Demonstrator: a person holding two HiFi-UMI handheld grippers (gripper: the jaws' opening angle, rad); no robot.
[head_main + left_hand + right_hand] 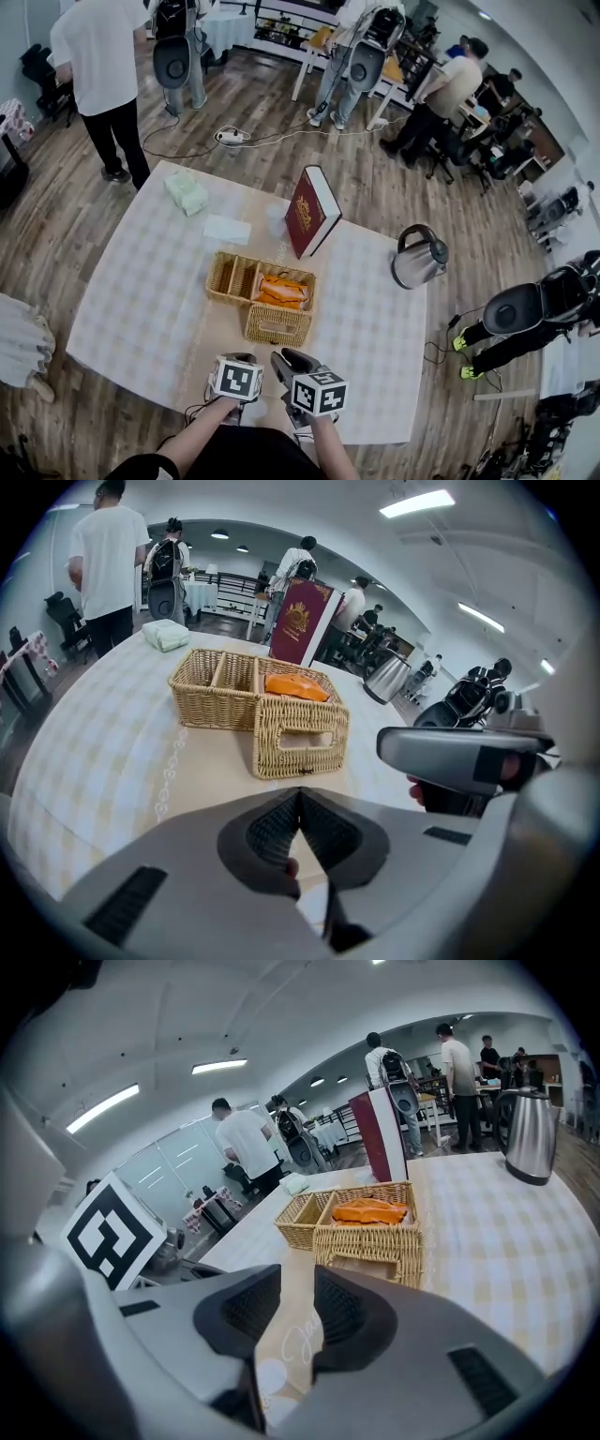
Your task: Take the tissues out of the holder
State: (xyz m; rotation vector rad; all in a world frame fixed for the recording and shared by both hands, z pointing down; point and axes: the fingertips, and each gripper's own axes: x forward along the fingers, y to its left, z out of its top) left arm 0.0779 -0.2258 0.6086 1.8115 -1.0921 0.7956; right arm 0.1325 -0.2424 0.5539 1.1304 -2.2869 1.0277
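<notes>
Head view: basket (277, 323) mid-counter (141, 309); at near edge, left tongs (242, 359) closed, empty; right tongs (284, 356) half-parted, empty.

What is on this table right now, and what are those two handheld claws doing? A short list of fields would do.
Table: covered with a checked cloth
Wicker holder: nearest the grippers, slot in its side, contents not visible
Wicker basket: directly behind the holder
Orange packet: lying in a basket compartment
Red book: standing beyond the basket
Kettle: steel, at the right
Left gripper: jaws together, nothing held
Right gripper: jaws apart, nothing between them
</notes>
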